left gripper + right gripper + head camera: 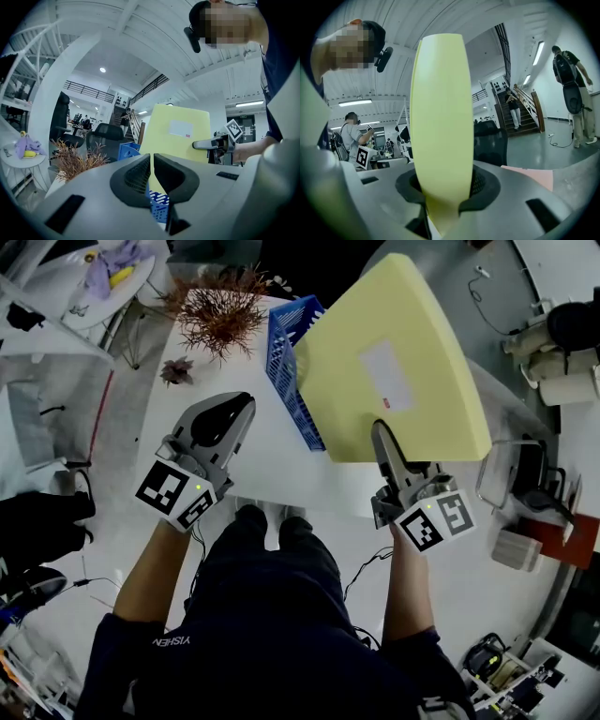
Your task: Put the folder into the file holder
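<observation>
Folder is clamped in your right gripper, its white label unreadable; file holder at nine o'clock; left gripper closed, empty.

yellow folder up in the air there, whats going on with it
A person is working with a handheld gripper in each hand. The right gripper has its jaws clamped on the near edge of the thick pale yellow folder with a white label, holding it above the white table, close by the blue plastic mesh file holder. The left gripper is empty, jaws together, off to the side. The folder is not yet in the holder.
</observation>
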The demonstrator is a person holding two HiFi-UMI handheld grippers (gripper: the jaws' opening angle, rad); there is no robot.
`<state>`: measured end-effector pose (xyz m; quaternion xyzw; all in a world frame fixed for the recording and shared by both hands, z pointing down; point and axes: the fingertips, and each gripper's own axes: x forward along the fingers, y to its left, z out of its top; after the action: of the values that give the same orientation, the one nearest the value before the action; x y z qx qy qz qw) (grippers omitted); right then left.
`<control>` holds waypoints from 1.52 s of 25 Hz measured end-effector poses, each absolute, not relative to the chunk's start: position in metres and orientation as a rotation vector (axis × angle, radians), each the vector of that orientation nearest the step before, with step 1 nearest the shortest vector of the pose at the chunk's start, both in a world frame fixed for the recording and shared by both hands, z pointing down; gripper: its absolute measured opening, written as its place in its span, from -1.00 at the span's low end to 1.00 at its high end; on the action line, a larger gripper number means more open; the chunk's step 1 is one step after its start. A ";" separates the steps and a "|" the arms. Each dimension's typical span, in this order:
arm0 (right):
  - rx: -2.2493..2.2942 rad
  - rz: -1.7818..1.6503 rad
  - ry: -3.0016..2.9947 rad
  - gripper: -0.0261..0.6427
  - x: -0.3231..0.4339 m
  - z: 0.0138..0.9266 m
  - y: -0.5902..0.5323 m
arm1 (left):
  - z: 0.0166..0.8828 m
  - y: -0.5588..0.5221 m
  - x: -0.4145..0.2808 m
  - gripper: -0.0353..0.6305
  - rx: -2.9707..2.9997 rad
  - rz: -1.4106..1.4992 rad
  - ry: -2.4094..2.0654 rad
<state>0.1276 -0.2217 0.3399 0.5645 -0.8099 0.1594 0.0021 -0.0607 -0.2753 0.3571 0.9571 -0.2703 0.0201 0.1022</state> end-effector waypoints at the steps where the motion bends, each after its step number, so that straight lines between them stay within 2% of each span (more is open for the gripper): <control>1: 1.769 0.491 -2.537 -0.50 0.126 0.340 -0.224 | 0.358 -0.276 -0.061 -0.75 2.826 0.060 -0.795; 38: 1.718 0.304 -2.448 -0.50 0.095 0.389 -0.260 | 0.383 -0.291 -0.066 -0.75 2.799 0.140 -0.774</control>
<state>0.0952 -0.2605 0.3893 0.5703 -0.8124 0.1009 0.0678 -0.0664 -0.2911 0.3827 0.9561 -0.2645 0.0478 0.1168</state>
